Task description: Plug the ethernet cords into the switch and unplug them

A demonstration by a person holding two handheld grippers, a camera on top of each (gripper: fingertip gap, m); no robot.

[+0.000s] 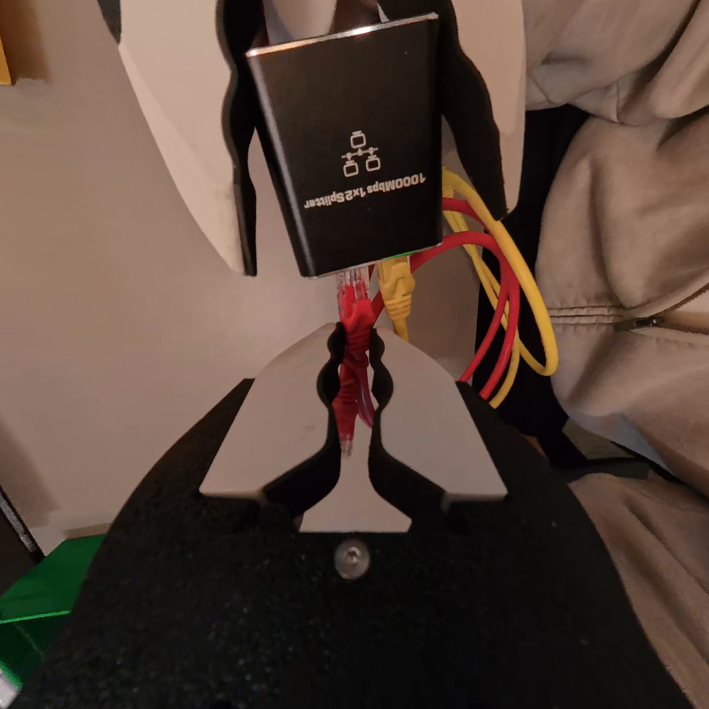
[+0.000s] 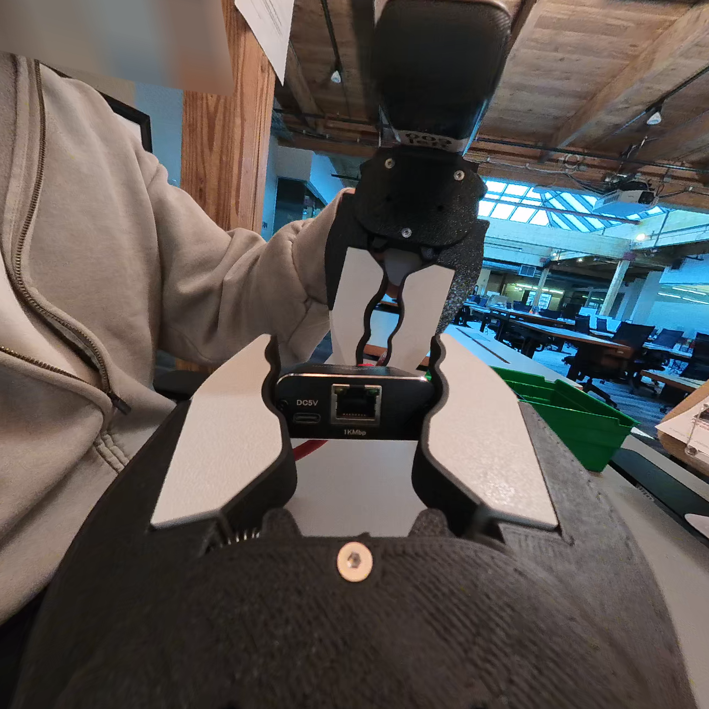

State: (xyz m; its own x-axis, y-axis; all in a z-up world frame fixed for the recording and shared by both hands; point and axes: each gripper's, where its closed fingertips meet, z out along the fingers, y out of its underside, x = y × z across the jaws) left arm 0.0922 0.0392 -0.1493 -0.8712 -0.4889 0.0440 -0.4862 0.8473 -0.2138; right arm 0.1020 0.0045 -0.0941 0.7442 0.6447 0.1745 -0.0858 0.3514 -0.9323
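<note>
The black switch [image 1: 345, 153] is clamped by its sides in my right gripper [image 2: 353, 356], held in the air; its black fingers [image 1: 241, 184] flank it in the left wrist view. The switch's end with one empty port [image 2: 355, 406] faces the right wrist camera. A yellow cord's plug [image 1: 397, 295] sits in the right port. My left gripper [image 1: 355, 333] is shut on the red cord's boot [image 1: 356, 337], just below its clear plug [image 1: 347, 284], which is in the left port with part still showing. A second red plug [image 1: 345, 433] hangs between the left fingers. The left gripper [image 2: 374, 353] shows beyond the switch.
Red and yellow cord loops [image 1: 510, 307] hang to the right of the switch. A person in a beige hoodie [image 2: 96, 307] is close on the left. A green bin [image 2: 568, 418] stands on the table at the right, next to a clipboard [image 2: 686, 426]. My hands' fingertips stand some 6 cm from each other.
</note>
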